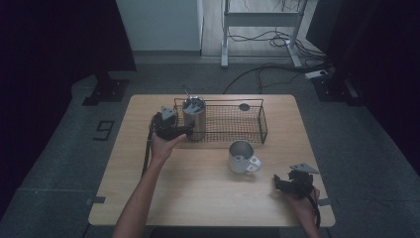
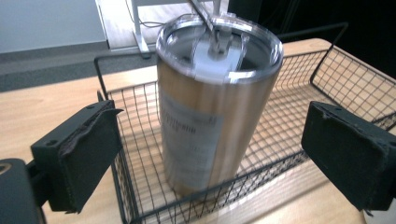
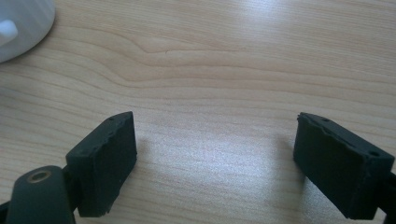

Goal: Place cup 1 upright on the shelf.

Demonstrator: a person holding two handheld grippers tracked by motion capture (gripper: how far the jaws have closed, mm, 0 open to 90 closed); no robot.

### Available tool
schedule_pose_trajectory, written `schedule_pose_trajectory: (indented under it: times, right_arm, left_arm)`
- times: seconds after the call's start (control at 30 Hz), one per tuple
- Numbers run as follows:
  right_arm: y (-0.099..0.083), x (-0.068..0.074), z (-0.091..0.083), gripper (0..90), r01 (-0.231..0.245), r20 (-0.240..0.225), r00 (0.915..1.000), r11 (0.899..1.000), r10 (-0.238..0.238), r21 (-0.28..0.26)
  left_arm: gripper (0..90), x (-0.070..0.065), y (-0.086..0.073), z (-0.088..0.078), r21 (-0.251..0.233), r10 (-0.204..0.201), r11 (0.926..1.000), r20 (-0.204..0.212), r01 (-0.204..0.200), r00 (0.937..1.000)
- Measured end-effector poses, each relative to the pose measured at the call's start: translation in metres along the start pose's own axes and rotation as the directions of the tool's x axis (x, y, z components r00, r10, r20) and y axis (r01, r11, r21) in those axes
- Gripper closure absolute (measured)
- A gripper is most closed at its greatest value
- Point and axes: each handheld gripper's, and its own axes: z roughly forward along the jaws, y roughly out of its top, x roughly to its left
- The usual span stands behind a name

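High view: tumbler [image 1: 194, 119] stands upright in the left end of the basket [image 1: 247, 134], my left gripper [image 1: 179, 132] at its near-left side. Left gripper view: jaws spread either side of the tumbler [image 2: 210, 116], pads clear of it. Risks: a jaw catches the basket [image 2: 140, 205] wire; slick steel slips; a high grip tips it. Right gripper [image 1: 283, 184] idles on the table [image 1: 198, 188], jaws apart, near the mug [image 1: 241, 157].

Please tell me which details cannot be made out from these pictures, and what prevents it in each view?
- Tumbler: its label print is blurred in the left gripper view.
- Tumbler's contents: hidden by its lid.
- Mug: cut off by the right gripper view's edge.
- Small dark round thing at the wire basket's far rim: too small in the high view to identify.
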Motion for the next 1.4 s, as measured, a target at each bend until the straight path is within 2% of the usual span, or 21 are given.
schedule_pose_trajectory:
  times: [0.13,0.23,0.5,0.77,0.87,1.1,1.4]
  right_arm:
    - [0.000,0.000,0.000,13.3,-0.005,0.000,1.0000,1.000,0.005,0.002]
    - [0.000,0.000,0.000,13.4,-0.004,0.000,1.0000,1.000,0.004,0.002]
    - [0.000,0.000,0.000,13.4,-0.005,-0.002,1.0000,1.000,0.005,0.002]
    - [0.000,0.000,0.000,13.4,-0.005,-0.001,1.0000,1.000,0.005,0.002]
    - [0.000,0.000,0.000,13.4,-0.005,0.001,1.0000,1.000,0.005,0.002]
    - [0.000,0.000,0.000,13.5,-0.009,0.005,1.0000,1.000,0.009,0.002]
    - [0.000,0.000,0.000,13.6,-0.012,0.009,0.9999,1.000,0.012,0.002]
  left_arm:
    - [4.8,0.000,-0.012,-0.006,0.007,0.016,0.9998,-0.009,-0.016,0.9998]
    - [5.0,-0.001,-0.018,-0.009,0.011,0.013,0.9999,-0.005,-0.013,0.9999]
    - [5.8,-0.007,-0.046,-0.024,0.056,0.025,0.9981,0.015,-0.026,0.9996]
    - [6.0,-0.005,-0.071,-0.036,0.083,0.052,0.9952,-0.008,-0.051,0.9986]
    - [6.3,-0.004,-0.085,-0.040,0.105,0.073,0.9920,-0.018,-0.070,0.9972]
    - [6.6,-0.002,-0.107,-0.044,0.138,0.076,0.9876,0.000,-0.075,0.9971]
    - [7.0,-0.003,-0.125,-0.043,0.184,0.082,0.9796,0.006,-0.082,0.9966]
